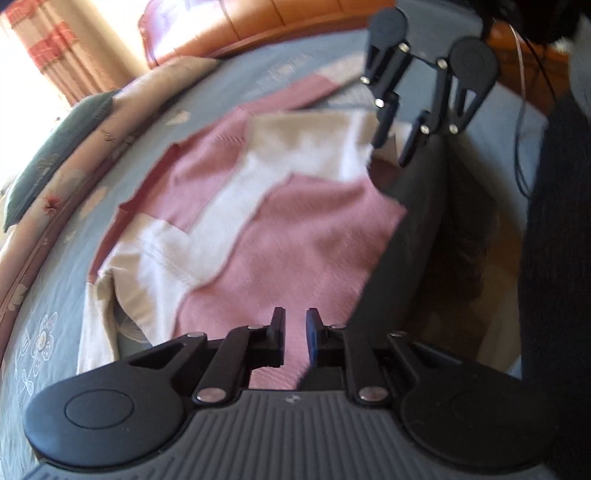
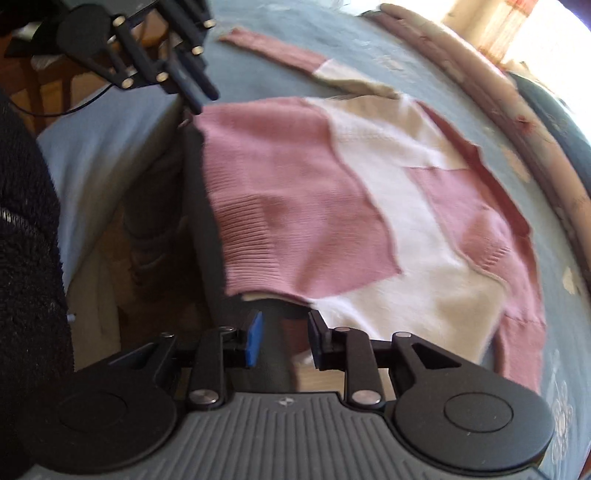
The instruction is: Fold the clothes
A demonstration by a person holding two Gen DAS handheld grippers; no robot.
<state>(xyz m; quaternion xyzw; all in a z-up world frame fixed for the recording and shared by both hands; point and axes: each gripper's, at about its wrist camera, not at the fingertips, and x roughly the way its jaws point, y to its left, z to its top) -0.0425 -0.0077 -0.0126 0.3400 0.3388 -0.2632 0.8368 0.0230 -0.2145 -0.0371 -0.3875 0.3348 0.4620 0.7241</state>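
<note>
A pink and cream patchwork knit sweater [image 1: 295, 229] [image 2: 295, 192] lies flat on the bed, its ribbed hem along the bed's near edge. One sleeve [image 2: 280, 51] stretches away across the sheet. My left gripper [image 1: 294, 334] hovers over the pink hem corner with a narrow gap between its jaws; the cloth shows below them and is not pinched. In the right wrist view the left gripper [image 2: 203, 98] hangs just above that same corner. My right gripper [image 2: 284, 332] stands open at the opposite hem corner, just off the bed's edge, with nothing between its fingers [image 1: 380, 136].
The bed [image 1: 55, 288] has a blue-grey flowered sheet. A rolled pinkish quilt [image 1: 74, 155] and a dark pillow [image 1: 55, 147] line its far side. Beside the near edge lies wooden floor [image 2: 92, 295], with a person's dark fuzzy sleeve [image 2: 26, 221]. A wooden headboard [image 1: 258, 22] stands behind.
</note>
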